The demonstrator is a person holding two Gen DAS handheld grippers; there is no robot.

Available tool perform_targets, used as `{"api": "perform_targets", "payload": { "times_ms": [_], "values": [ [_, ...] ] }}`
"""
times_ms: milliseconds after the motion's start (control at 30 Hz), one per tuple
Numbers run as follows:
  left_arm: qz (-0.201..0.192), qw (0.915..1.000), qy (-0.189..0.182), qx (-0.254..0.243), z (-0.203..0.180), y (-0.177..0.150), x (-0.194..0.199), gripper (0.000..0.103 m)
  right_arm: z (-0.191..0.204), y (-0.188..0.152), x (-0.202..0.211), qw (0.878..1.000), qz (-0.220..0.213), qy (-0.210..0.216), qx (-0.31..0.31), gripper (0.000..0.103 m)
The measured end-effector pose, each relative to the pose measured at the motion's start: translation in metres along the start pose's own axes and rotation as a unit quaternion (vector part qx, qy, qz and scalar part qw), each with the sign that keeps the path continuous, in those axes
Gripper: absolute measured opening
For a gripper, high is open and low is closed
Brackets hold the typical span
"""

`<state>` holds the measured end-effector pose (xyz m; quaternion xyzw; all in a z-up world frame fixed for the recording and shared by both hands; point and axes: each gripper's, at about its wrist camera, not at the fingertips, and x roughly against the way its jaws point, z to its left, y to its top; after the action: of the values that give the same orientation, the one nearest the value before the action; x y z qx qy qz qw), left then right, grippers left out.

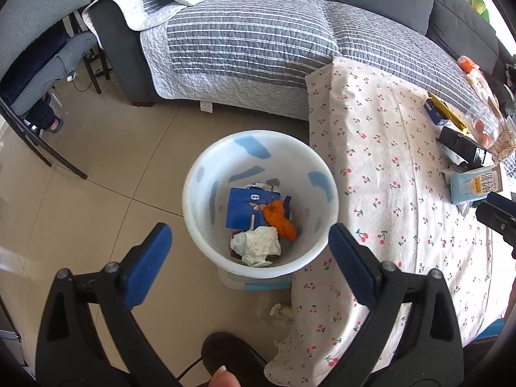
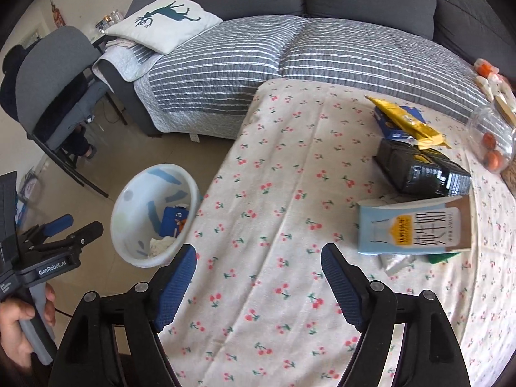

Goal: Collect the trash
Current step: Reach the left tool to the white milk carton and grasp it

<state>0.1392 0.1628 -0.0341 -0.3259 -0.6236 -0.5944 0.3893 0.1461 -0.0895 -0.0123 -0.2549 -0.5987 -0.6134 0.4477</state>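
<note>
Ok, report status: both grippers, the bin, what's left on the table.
Left hand-held gripper open, empty, over bin. Right hand-held gripper open, empty, above table. Milk carton nearest, nothing blocking it.

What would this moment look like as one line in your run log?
left gripper: open, empty, above trash bin | right gripper: open, empty, over table | bin: blue box, crumpled paper | next likely: milk carton

Your bin (image 1: 260, 148) sits on the floor (image 1: 96, 200) just left of the surface (image 2: 290, 193), with the sofa (image 1: 245, 38) behind and boxes (image 2: 416, 229) at the surface's right.
</note>
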Motion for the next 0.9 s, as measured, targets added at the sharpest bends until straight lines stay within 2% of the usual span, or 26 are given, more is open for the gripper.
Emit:
{"api": "perform_targets", "payload": {
  "times_ms": [233, 467, 667, 900],
  "values": [
    [-0.011, 0.9992, -0.001, -0.039, -0.052, 0.008, 0.001, 0.102, -0.058, -0.015, 0.026, 0.999, -0.021, -0.035, -0.023, 0.088],
    [-0.008, 0.9965, -0.036, -0.075, -0.121, 0.016, -0.003, 0.102, -0.119, -0.021, 0.046, 0.995, -0.03, -0.059, -0.074, 0.091],
    [-0.004, 0.9879, -0.08, -0.133, -0.19, 0.018, -0.01, 0.102, -0.167, -0.032, 0.056, 0.99, -0.018, -0.077, -0.116, 0.091],
    [-0.011, 0.9756, -0.129, -0.177, -0.253, 0.02, -0.019, 0.102, -0.216, -0.053, 0.074, 0.984, -0.021, -0.102, -0.147, 0.091]
  ]
}}
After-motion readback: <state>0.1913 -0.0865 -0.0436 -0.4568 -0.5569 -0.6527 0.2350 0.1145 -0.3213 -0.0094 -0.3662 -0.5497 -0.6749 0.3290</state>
